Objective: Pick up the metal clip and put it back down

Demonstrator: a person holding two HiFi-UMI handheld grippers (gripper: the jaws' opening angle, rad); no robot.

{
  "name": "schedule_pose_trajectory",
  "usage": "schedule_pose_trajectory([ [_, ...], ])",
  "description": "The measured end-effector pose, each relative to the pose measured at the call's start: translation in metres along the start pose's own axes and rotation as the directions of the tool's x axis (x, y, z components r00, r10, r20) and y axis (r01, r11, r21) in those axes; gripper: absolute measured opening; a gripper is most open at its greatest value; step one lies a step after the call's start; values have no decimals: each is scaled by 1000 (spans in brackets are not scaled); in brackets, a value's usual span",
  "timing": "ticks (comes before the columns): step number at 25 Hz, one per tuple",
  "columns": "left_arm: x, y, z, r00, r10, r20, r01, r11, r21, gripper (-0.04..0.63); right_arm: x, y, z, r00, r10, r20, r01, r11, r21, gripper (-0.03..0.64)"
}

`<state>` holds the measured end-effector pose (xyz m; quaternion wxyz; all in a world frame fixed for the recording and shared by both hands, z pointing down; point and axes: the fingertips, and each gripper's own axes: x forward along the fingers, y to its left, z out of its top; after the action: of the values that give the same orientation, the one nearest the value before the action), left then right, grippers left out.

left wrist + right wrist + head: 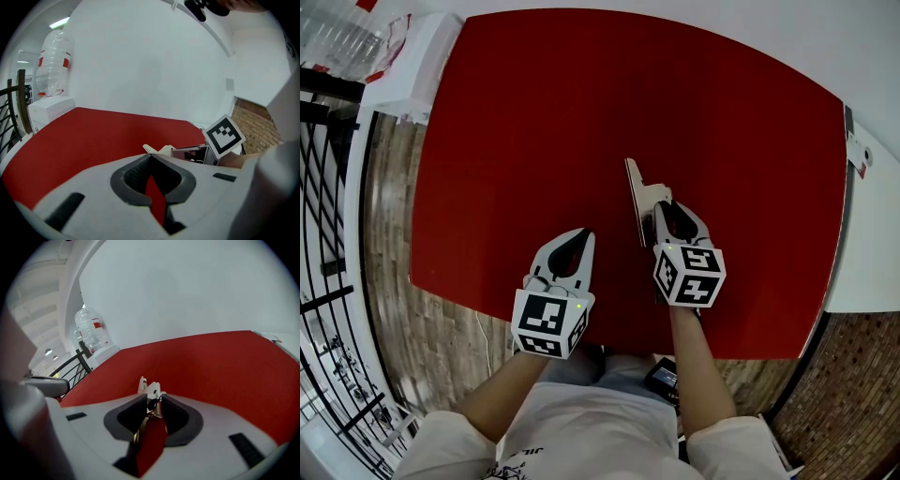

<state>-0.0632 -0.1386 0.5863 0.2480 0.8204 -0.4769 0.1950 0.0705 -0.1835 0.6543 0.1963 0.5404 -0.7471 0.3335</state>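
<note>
head view shows a person standing at a red desk (534, 112) with a pair of tongs in each hand, both reaching out over the near half of it. the right tongs (664, 208) have the metal clip (639, 192) at their tips. the clip stands on edge, a pale flat piece running away from the person, a little right of the desk's middle, and from above i cannot tell whether its lower edge rests on the red surface or hangs just off it. in the right gripper view the clip's handle end sits squarely between the two dark pads, which are parted only by its width and lie against it on both sides, so it looks gripped rather than loose. the left tongs (579, 234) hover just to the left and slightly nearer the person, clear of the clip. the left gripper view shows their tips brought together with nothing in them, only a sliver of red desk visible through the gap behind the pads. that same view catches the marker cube (224, 135) on the right tongs close by. a large clear water bottle (55, 65) stands on a white unit past the far left corner, next to a black railing (323, 187), above a brick-patterned floor (441, 328).
</note>
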Motion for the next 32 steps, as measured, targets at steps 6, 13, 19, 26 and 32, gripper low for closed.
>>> schedule_pose_trajectory([
  [6,-5,0,4,1000,9,8,-9,1000,5,5,-6,-5,2,1000,-11,-2,11,1000,5,77],
  [13,-13,-2,18,999,12,41,-13,1000,7,5,-28,-10,18,999,-36,17,36,999,-5,75],
  [19,-32,-12,38,997,5,75,-6,1000,23,5,-61,-4,28,999,-39,27,40,999,-18,75],
  [26,-63,-31,61,994,-4,110,-2,998,56,5,-117,17,47,998,-10,57,14,997,-73,61],
  [32,-92,-49,76,988,-20,152,8,997,79,5,-170,34,60,994,-28,104,40,992,-118,21],
])
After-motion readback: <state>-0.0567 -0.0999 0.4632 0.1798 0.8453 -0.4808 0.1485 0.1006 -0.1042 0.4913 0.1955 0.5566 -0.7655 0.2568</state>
